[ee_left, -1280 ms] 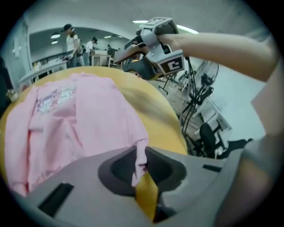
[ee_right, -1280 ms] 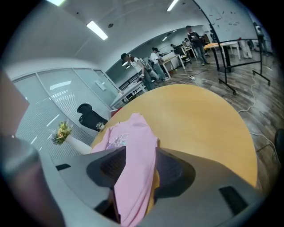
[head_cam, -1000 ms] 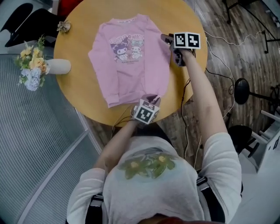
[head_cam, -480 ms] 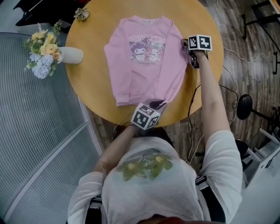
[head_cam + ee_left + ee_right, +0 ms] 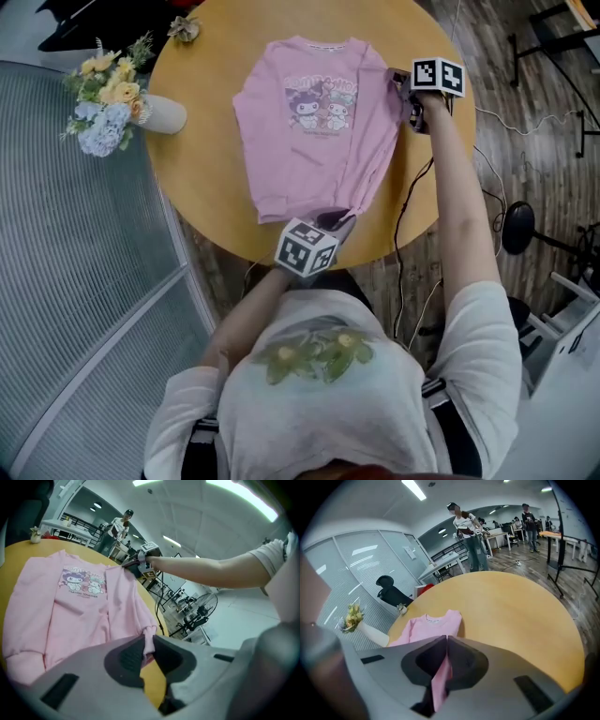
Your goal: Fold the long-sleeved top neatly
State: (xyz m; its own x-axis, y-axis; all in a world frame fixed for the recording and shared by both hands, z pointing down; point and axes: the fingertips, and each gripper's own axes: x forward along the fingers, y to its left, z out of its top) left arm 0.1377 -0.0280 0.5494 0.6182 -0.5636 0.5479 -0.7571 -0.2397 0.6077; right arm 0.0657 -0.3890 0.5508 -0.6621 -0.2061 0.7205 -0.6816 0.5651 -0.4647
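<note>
1. Pink top (image 5: pixel 314 122): we find it lying front side up, cartoon print showing, on the round wooden counter (image 5: pixel 206 178). It spreads between the two grippers, its body lying left of the line between them.
2. Left gripper (image 5: pixel 330 223): its jaws stand nearly together, pinching the cuff end of one sleeve. The pink cloth bunches between the pads and is lifted just off the counter edge.
3. Right gripper (image 5: pixel 405 86): its jaws have just been closing and are now together on a thin fold of pink cloth, at the shoulder end of the same sleeve.
4. Sleeve: it runs from one gripper to the other.
5. Vase of flowers (image 5: pixel 117 108): it lies on its side on the counter, well to the left of both grippers.
</note>
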